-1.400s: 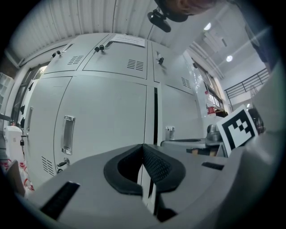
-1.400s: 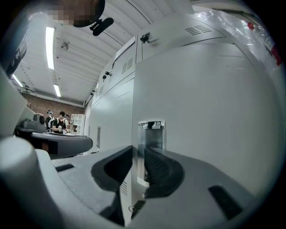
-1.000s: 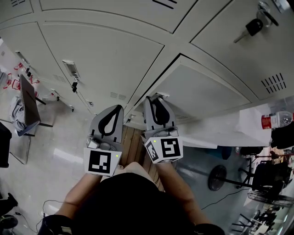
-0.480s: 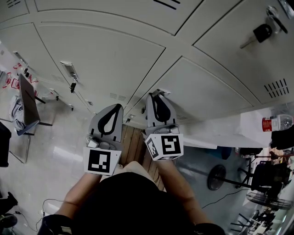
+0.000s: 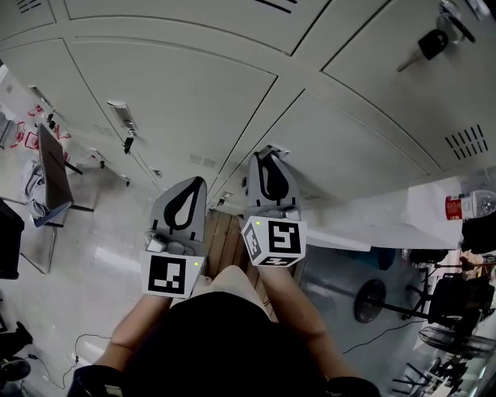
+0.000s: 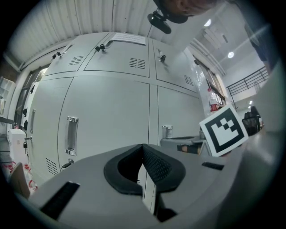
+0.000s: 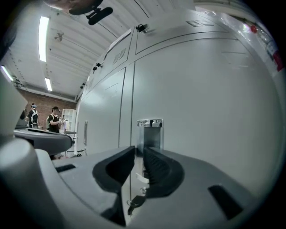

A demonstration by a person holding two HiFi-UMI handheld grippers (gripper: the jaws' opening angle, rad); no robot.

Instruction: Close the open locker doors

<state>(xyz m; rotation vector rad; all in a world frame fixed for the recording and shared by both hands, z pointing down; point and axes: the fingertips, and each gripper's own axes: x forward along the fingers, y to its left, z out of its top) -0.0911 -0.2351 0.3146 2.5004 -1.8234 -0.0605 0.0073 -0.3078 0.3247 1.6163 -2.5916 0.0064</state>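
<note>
Right tongs (image 5: 267, 157), barely parted, nose against the locker door (image 5: 356, 147) at its handle (image 7: 150, 130), seemingly pushing it flush, while left tongs (image 5: 198, 181) idle, pinched together.

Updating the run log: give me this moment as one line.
left claw shut, empty | right claw slightly apart, tips at door handle | locker door looks closed

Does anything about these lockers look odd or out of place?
The locker doors in front look shut and undamaged. One oddity: a key left dangling from an upper lock, top right in the head view.
</note>
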